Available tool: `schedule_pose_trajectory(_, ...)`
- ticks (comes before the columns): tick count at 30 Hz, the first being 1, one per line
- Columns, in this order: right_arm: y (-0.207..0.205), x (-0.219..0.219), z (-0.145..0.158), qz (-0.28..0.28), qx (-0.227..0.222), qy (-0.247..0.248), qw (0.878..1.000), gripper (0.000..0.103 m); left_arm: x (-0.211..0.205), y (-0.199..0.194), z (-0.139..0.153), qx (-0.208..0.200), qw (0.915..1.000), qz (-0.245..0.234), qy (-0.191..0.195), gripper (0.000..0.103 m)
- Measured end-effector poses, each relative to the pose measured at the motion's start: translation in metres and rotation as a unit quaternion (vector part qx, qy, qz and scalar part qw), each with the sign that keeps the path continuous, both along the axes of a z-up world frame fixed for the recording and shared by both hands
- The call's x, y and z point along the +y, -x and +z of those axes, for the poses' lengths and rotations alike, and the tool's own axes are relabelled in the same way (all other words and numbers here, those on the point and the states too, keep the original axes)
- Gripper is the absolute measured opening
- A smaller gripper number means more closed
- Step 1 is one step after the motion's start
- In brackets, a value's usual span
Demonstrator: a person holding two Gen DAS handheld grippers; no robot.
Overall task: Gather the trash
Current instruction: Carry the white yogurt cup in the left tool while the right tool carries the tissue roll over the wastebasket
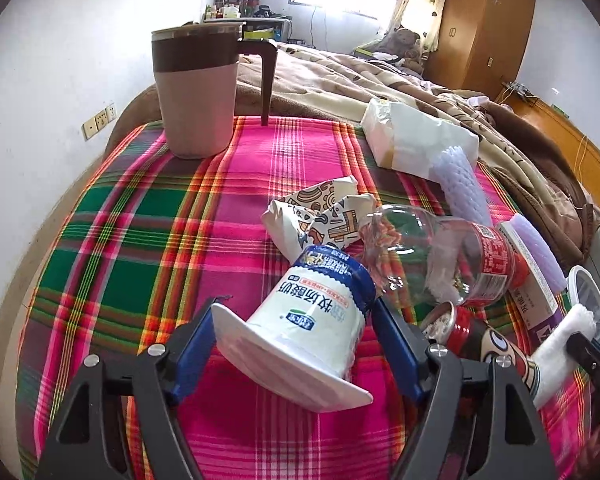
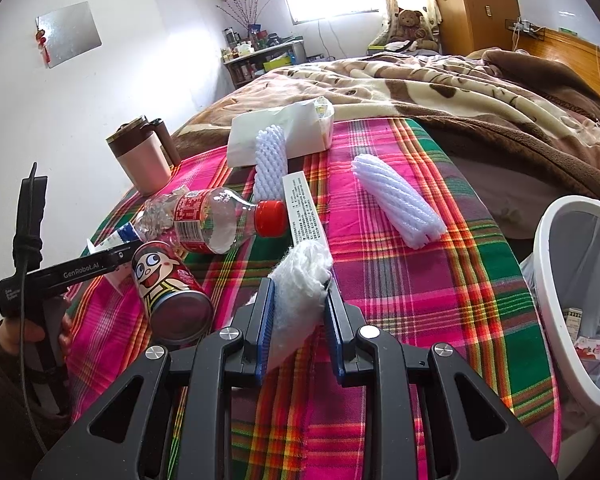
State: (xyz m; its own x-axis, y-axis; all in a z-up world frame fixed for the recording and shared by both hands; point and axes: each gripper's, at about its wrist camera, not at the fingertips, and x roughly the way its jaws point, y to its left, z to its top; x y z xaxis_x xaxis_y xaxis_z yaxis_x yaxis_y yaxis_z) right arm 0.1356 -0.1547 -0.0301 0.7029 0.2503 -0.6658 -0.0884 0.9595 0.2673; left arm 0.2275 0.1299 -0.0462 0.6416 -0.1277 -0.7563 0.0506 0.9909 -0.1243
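Plaid cloth (image 2: 440, 280), covering table w/ trash spread over it. White bin (image 2: 548, 280), standing off the right edge, liner in, some scraps already lying inside. Clear bottle (image 2: 216, 220), red cap, lying on its side mid-table; cartoon can (image 2: 168, 284) lying just beside it. Yogurt cup (image 1: 312, 320), tipped over, sitting between left gripper (image 1: 296, 344) jaws, which are standing spread, blue pads not yet pressing on it; judging it needs closing across the cup body, not the flared rim, or it is likely slipping. Right gripper (image 2: 298, 320) jaws clenching on white foam wad (image 2: 300, 280), resting near table centre; next call: carrying it right, over the bin rim, before letting go.
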Motion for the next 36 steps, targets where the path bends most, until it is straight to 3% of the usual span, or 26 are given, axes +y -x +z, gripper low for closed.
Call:
schedule_pose_trajectory(17, 0.021, -0.022, 0.012, -0.007, -0.023, -0.02, 1.0, 0.019, -0.025, 0.053, 0.034, -0.043, 0.9989, -0.004, 0.018, 0.078)
schedule_pose_trajectory(36, 0.049, -0.077, 0.032, -0.049, -0.058, -0.034, 0.997, 0.018, -0.111, 0.099, 0.064, -0.079, 0.9937, -0.075, 0.025, 0.078)
